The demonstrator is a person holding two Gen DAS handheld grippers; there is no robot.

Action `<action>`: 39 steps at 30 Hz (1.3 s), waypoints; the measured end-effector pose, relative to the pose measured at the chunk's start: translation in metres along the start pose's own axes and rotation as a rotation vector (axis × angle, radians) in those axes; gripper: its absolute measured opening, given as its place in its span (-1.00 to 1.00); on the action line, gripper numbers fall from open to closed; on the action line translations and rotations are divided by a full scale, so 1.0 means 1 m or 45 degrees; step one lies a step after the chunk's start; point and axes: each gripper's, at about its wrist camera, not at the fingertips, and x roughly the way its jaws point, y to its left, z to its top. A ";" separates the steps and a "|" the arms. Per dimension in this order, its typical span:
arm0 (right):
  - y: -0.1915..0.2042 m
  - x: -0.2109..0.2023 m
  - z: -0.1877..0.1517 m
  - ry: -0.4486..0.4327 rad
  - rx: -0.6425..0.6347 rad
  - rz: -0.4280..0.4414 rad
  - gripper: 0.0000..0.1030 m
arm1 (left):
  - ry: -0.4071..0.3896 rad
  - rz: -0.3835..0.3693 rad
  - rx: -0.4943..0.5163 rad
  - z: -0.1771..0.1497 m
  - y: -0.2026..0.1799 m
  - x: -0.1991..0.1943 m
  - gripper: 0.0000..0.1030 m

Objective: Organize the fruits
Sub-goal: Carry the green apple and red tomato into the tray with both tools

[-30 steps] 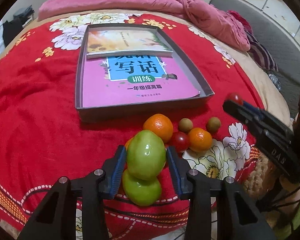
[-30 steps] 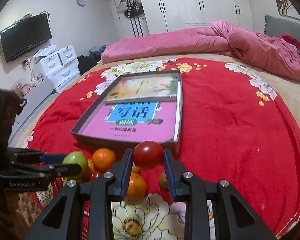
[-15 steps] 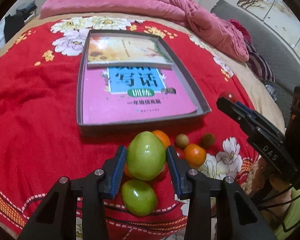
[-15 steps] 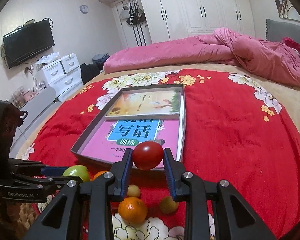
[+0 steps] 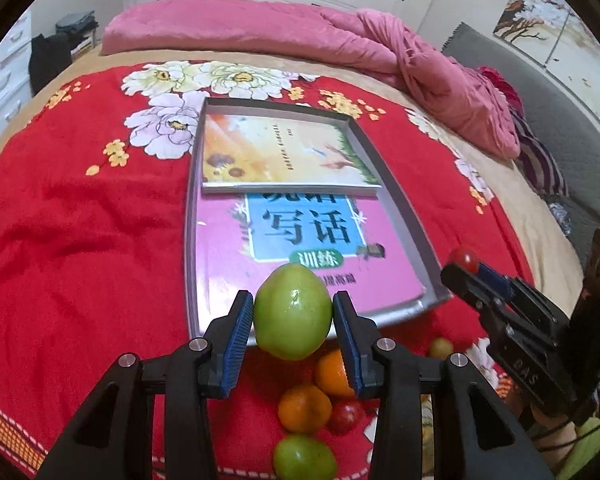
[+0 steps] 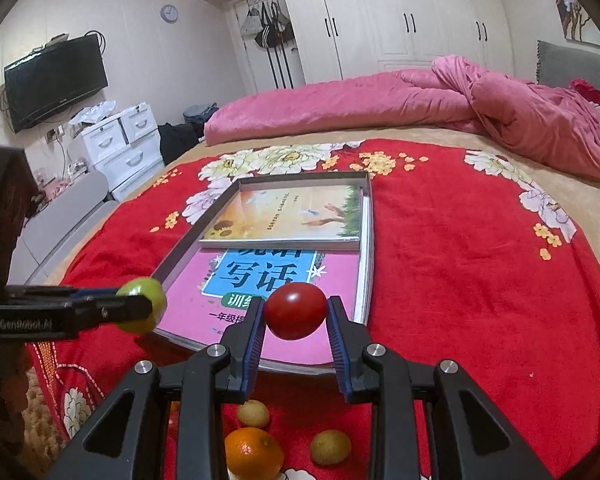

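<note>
The left gripper [image 5: 293,316] is clamped on a green fruit [image 5: 293,312], held in the air at the near edge of the tray [image 5: 404,204] that holds two books. The right gripper [image 6: 296,314] is clamped on a red tomato [image 6: 295,310], also raised at the tray's near edge. Two oranges [image 5: 305,408], a second green fruit [image 5: 304,458] and small fruits lie on the red bedspread [image 5: 80,240] below the grippers.

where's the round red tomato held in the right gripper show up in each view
Left wrist view: the round red tomato is small at right of centre, at the tip of the right gripper, beside the grey tray's near right corner.
Right wrist view: the tomato is large at lower centre, clamped between the blue pads.
Shared landmark: the pink book with a blue panel in the grey tray.
</note>
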 end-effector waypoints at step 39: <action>-0.003 0.051 -0.011 0.230 -0.069 0.000 -0.39 | -0.007 0.134 -0.011 -0.001 0.010 0.038 -0.17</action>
